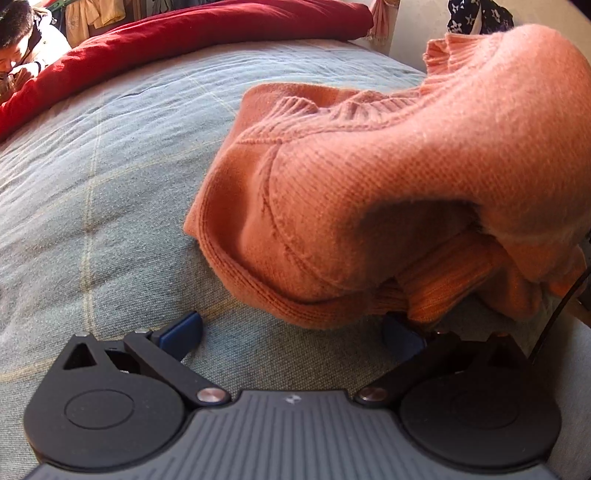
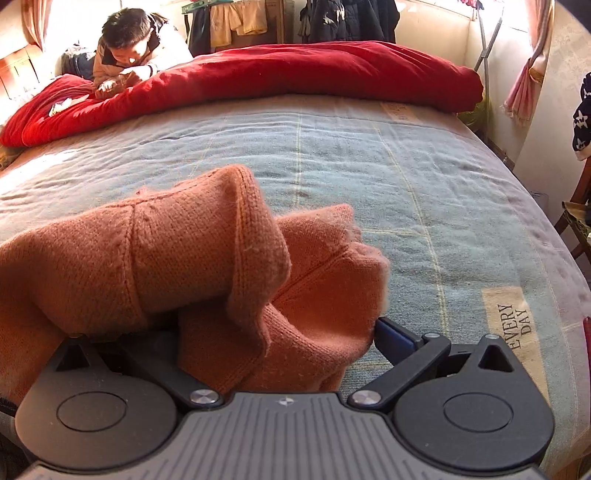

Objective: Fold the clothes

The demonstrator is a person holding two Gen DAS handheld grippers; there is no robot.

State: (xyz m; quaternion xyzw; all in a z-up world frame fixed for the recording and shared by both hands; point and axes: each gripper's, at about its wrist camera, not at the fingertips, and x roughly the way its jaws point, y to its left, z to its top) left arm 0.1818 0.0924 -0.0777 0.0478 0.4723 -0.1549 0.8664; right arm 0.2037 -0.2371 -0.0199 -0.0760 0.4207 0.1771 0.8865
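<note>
An orange knit sweater (image 1: 369, 177) lies bunched on the blue-grey bed cover (image 1: 110, 184), its ribbed hem just ahead of my left gripper (image 1: 291, 334). That gripper is open and low over the cover. Its left blue pad (image 1: 183, 332) is bare, and the right pad (image 1: 400, 341) sits under the sweater's edge. In the right wrist view the sweater (image 2: 166, 258) is heaped over my right gripper (image 2: 280, 334), which is spread open with fabric lying between the jaws. Only its right blue pad (image 2: 393, 336) shows, as knit hides the left one.
A red quilt (image 2: 295, 81) lies rolled along the far side of the bed, and a person (image 2: 129, 48) leans on it at the far left. A printed label (image 2: 513, 325) marks the cover. Curtains and hanging clothes (image 2: 347, 18) line the wall, with a chair (image 2: 580, 221) beside the bed.
</note>
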